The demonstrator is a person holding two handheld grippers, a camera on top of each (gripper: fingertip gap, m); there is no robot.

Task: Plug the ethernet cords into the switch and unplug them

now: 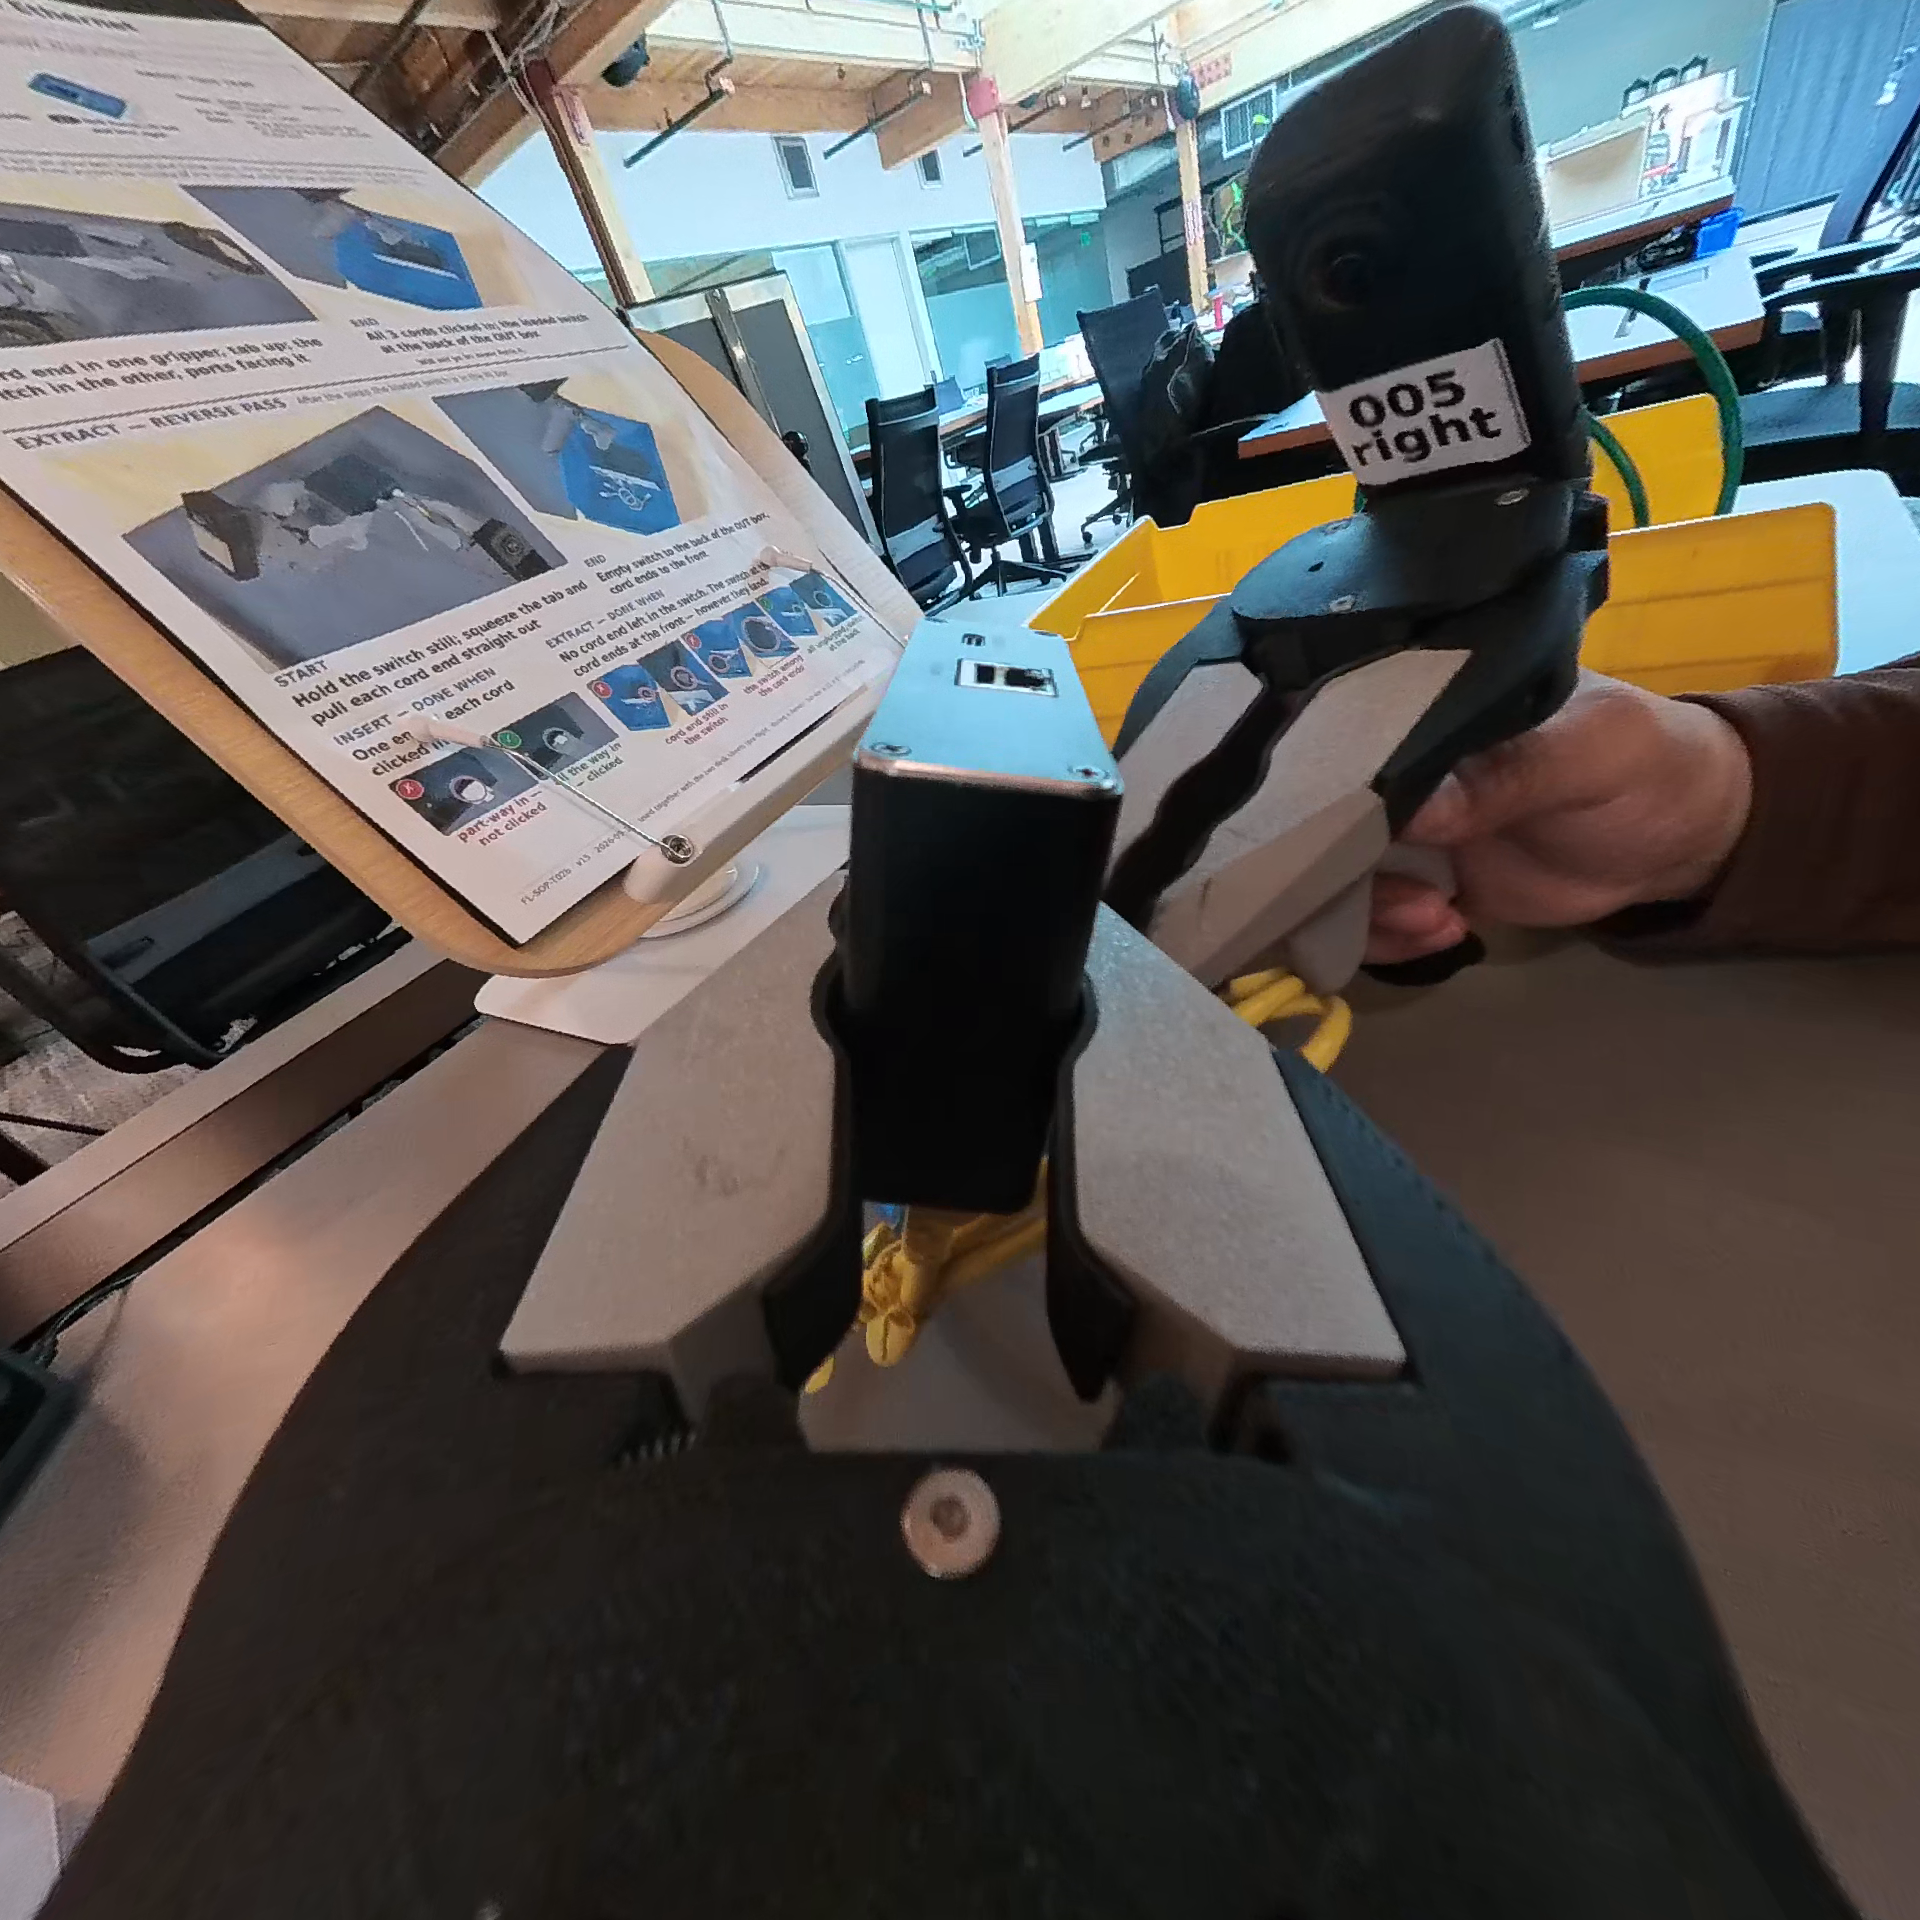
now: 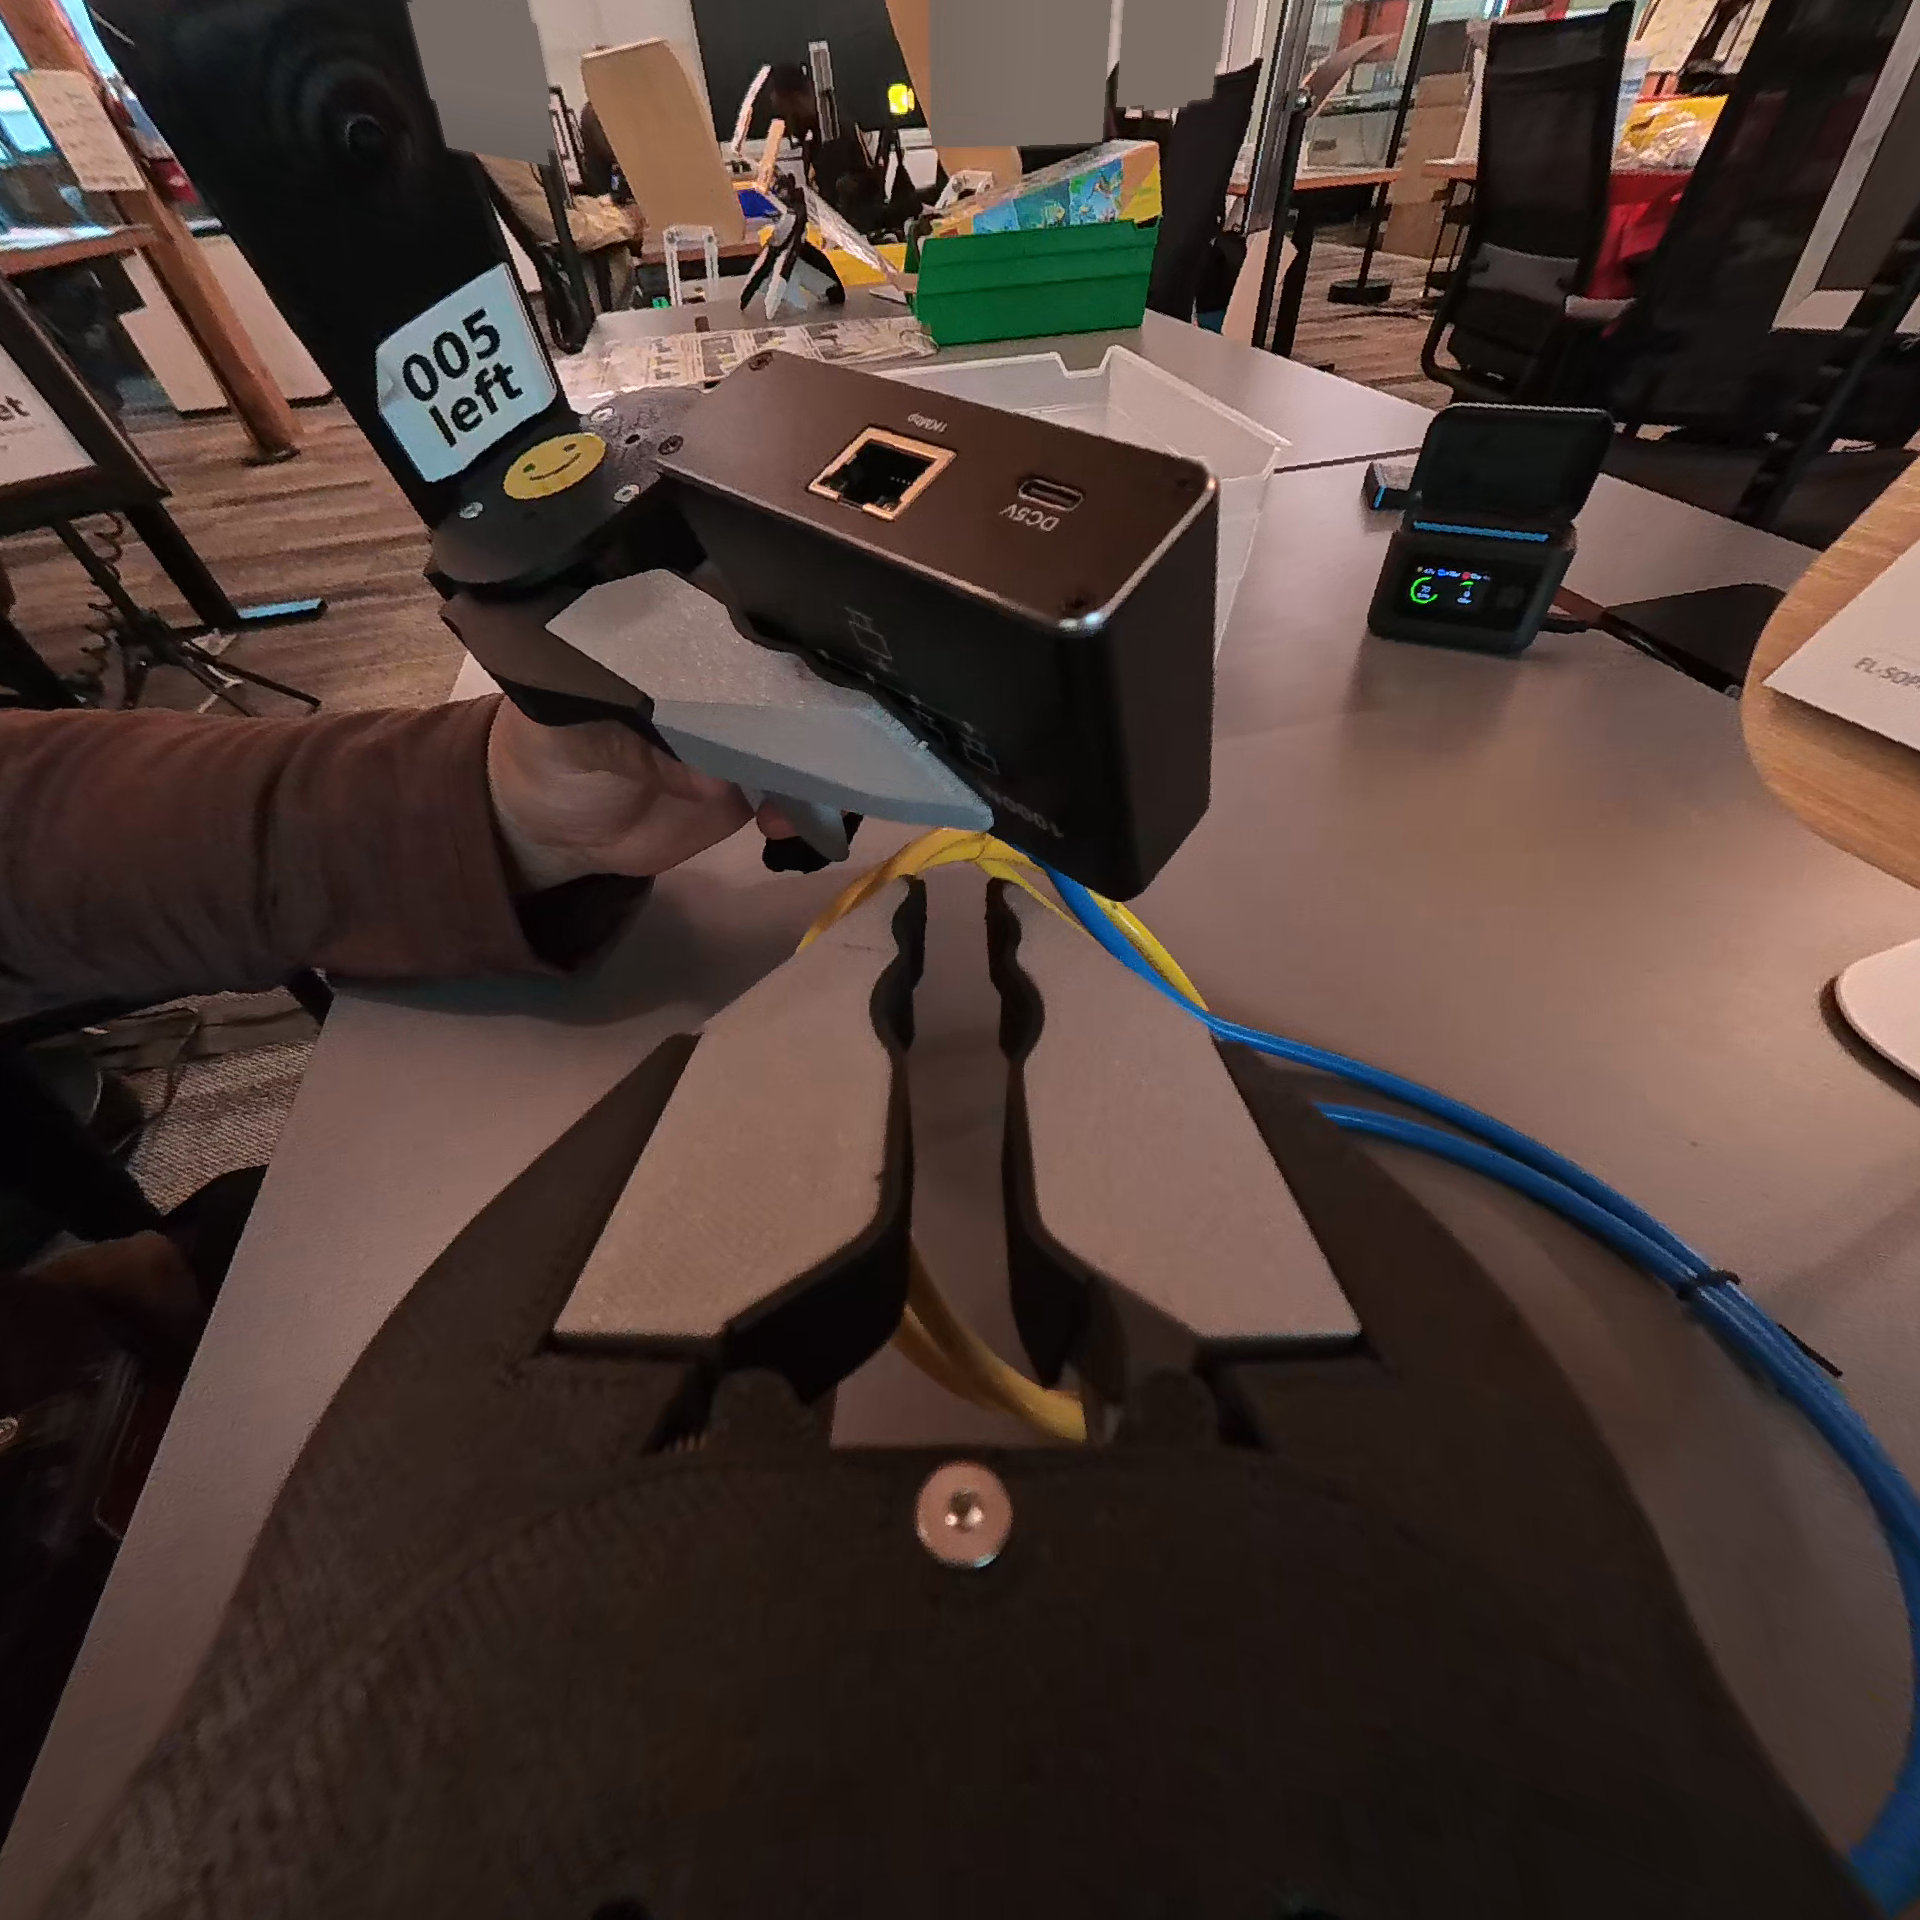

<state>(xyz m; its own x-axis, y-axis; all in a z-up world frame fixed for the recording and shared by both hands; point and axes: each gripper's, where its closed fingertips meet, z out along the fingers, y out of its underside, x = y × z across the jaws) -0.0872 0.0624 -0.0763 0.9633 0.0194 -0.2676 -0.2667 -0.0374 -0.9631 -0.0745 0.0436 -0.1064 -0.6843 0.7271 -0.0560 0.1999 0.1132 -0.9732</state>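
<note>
My left gripper [image 1: 961,997] is shut on the black switch [image 1: 977,883] and holds it upright above the grey table [image 1: 1558,1195]. The right wrist view shows the switch [image 2: 987,582] tilted, its end face with one empty port and a small power socket toward me. My right gripper [image 2: 951,904] is empty, its jaws a narrow gap apart, with the tips just below the switch. A yellow cord [image 2: 987,1382] lies on the table under its fingers. Blue cords [image 2: 1507,1164] run off to the right. The yellow cord [image 1: 935,1278] also shows under the switch.
A tilted instruction board [image 1: 416,520] stands at the left. A yellow bin [image 1: 1714,603] with a green cable [image 1: 1683,364] sits behind the right gripper [image 1: 1153,904]. A clear tray [image 2: 1174,416], a green bin [image 2: 1029,281] and a small device with a screen [image 2: 1475,571] lie farther off.
</note>
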